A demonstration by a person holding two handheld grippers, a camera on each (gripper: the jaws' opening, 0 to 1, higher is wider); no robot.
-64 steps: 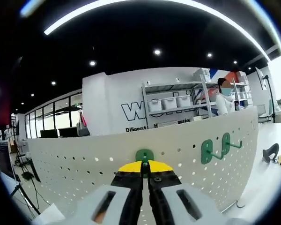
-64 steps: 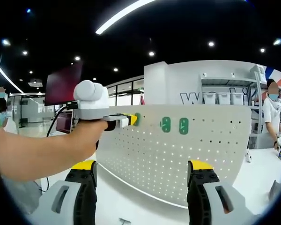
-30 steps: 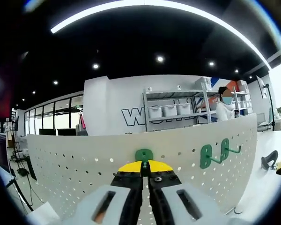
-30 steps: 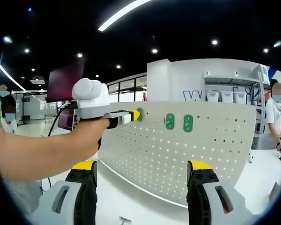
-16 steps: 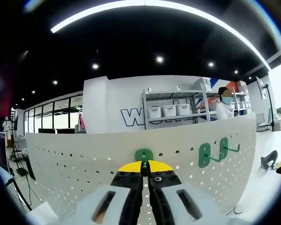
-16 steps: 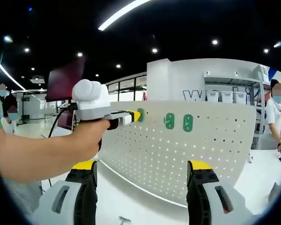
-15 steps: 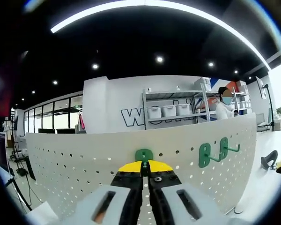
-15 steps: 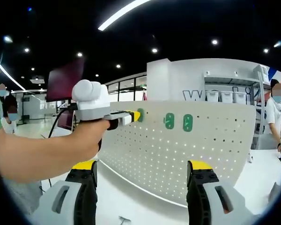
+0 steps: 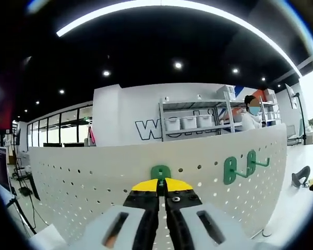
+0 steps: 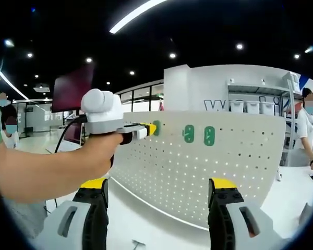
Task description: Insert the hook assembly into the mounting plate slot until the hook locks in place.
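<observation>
1. The left claw [image 9: 161, 182] has its yellow-tipped jaws pressed together on a green hook [image 9: 160, 172], held against the white pegboard [image 9: 94, 177] near its top edge.
2. Two more green hooks [image 9: 239, 166] hang on the board to the right.
3. The right claw [image 10: 159, 190] stands wide open, holding nothing, well apart from the board.

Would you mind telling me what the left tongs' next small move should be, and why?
Probably a short, steady push toward the pegboard. The left tongs are shut on the green hook, already against the board's top row beside two mounted hooks; whether it has locked isn't visible.
</observation>
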